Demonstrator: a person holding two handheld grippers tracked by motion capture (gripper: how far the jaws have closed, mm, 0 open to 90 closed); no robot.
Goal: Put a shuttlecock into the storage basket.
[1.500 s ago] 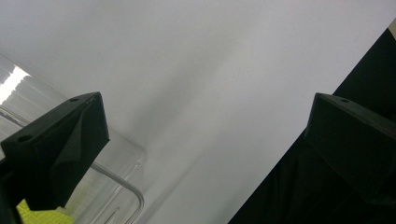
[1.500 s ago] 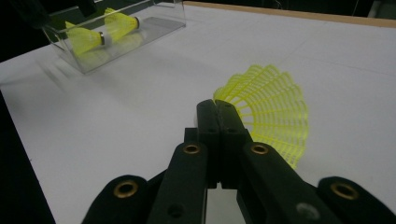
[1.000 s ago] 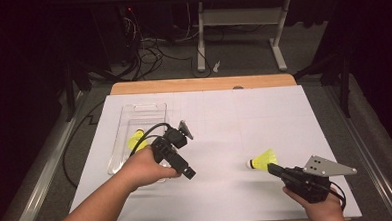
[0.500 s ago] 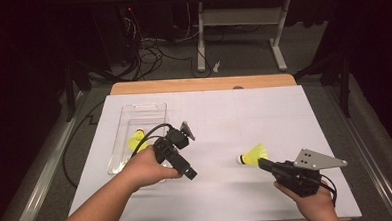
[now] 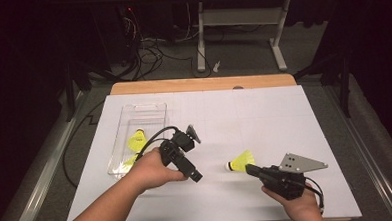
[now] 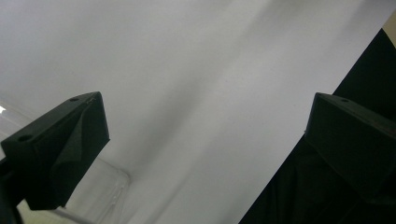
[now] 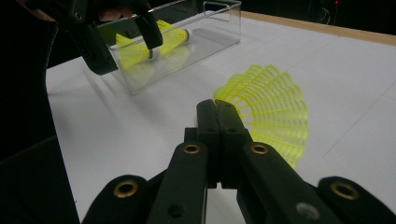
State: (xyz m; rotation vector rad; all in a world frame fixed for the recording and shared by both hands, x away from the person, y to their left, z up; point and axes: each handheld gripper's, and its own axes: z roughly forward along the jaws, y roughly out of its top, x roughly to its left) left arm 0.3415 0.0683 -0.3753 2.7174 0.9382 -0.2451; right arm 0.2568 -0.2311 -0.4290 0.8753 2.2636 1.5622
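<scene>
Right gripper (image 7: 217, 105) fingers clenched on yellow shuttlecock (image 7: 268, 109) skirt (left gripper (image 6: 205, 126) fingers released, close-up).

Right gripper (image 5: 250, 169), jaws pressed together, is travelling leftward across the white table sheet (image 5: 264, 117) compared with a second ago. The yellow shuttlecock (image 5: 240, 162) at its tip is sliding left with it, now lying nearer the sheet's middle and closer to the left gripper (image 5: 194, 175).

Yellow shuttlecock (image 5: 242, 161), black tongs (image 5: 250, 169), clear box (image 5: 134, 113), white table (image 5: 264, 112).
</scene>
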